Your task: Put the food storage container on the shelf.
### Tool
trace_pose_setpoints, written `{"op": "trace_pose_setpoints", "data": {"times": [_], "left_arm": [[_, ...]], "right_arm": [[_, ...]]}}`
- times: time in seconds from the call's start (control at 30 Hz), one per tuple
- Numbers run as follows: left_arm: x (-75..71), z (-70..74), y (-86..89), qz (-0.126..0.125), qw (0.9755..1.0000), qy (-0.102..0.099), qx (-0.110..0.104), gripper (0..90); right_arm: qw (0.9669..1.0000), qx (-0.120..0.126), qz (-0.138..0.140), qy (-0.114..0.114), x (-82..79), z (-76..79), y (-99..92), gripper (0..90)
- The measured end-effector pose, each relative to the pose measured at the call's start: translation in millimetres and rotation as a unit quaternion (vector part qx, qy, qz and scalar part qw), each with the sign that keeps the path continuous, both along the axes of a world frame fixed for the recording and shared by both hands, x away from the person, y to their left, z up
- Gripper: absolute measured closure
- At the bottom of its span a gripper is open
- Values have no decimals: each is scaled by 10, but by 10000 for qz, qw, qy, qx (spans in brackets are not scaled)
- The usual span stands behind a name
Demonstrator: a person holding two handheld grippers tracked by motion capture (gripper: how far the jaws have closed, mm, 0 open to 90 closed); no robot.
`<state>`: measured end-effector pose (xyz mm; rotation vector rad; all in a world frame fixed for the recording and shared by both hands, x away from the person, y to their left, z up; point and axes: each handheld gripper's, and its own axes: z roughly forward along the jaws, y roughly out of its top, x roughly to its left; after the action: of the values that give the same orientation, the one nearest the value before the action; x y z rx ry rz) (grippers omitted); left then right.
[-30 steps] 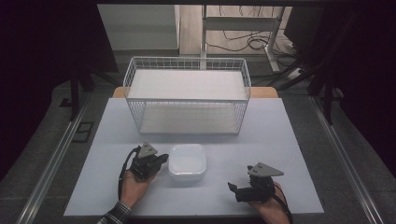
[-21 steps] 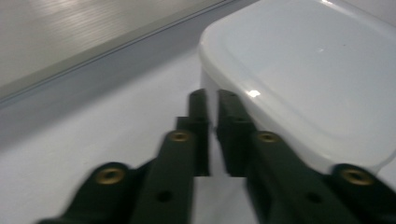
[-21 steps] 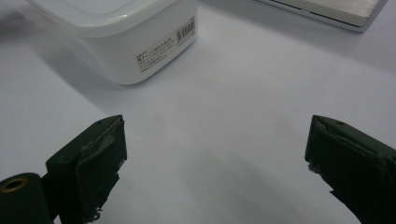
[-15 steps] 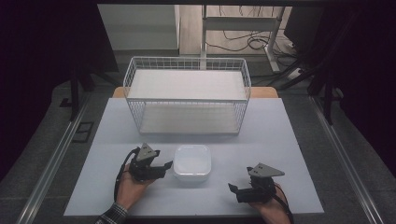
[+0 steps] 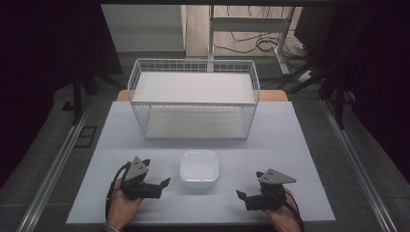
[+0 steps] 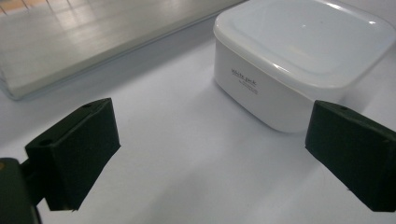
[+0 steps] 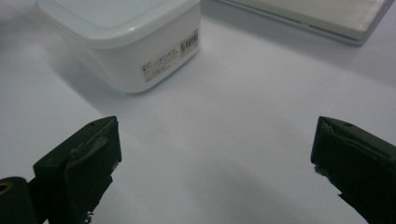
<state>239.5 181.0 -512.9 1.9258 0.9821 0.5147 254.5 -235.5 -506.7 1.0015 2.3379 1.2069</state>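
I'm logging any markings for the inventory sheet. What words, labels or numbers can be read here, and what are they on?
Small dark print on the box side, left gripper view: two short lines, too blurred to read.
Sticker on the box's other side, right gripper view: several lines of fine print, too small to read.
Second small label beside it at the corner: blurred, unreadable.
Basket, table and claws: no text seen.
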Motion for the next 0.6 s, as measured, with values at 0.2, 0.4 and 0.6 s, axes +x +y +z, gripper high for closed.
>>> {"op": "trace_pose_setpoints", "data": {"times": [0.2,0.4,0.6], "left_arm": [[-150,-34,44,-42,9998,-106,177,20],[-327,-66,52,-122,9994,-116,286,20],[-371,-89,79,-77,9996,-66,259,20]], "right_arm": [[10000,44,14,-1,10,25,21,22],[9996,140,-1,252,49,65,108,25],[9992,171,85,362,100,138,254,0]]}}
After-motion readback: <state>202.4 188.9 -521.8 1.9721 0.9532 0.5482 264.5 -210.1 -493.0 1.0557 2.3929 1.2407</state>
